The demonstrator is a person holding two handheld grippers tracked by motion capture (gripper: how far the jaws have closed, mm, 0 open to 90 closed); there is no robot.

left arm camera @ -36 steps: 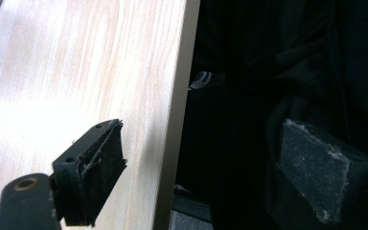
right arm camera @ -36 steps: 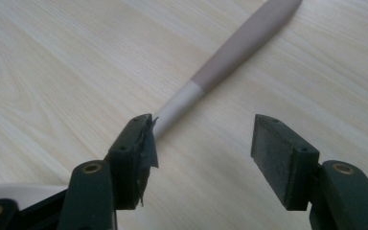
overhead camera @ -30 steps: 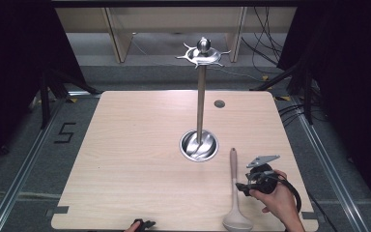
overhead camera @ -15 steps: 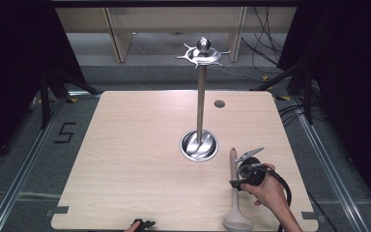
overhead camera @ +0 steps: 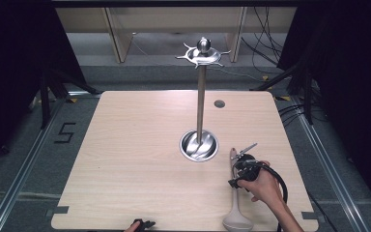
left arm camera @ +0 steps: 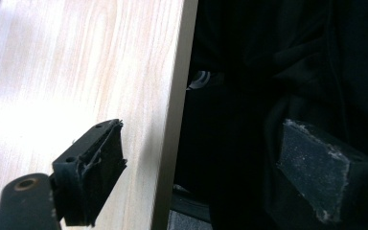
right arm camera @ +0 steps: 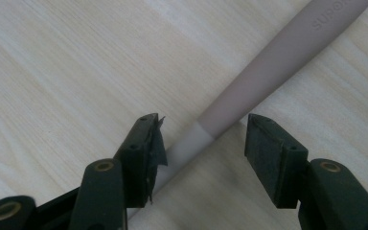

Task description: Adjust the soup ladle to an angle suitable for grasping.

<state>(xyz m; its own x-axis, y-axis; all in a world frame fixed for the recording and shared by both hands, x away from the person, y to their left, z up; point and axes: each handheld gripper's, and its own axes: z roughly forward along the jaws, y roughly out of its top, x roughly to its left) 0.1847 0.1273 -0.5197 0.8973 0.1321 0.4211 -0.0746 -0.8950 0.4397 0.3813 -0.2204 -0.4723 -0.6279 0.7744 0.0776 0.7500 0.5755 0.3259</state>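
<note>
Two hand-held grippers at the near edge of the tabletop (overhead camera: pixel 125 159). Right hand-held gripper (right arm camera: pixel 203 143) spread astride the grey ladle (overhead camera: pixel 235 203) handle, pads not pressing, jaws just closing a little. Ladle flat near the right front corner, bowl at the very edge. Left hand-held gripper (left arm camera: pixel 201 163) spread wide, straddling the tabletop's edge. Wide bare wood left of the steel stand (overhead camera: pixel 199 144).

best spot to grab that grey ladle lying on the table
Grip the ladle on its slim straight handle, near where the darker sleeve meets the paler neck, coming from above with one jaw on each side. It lies flat, so only its sides are free. The right gripper already straddles that spot, open.
</note>
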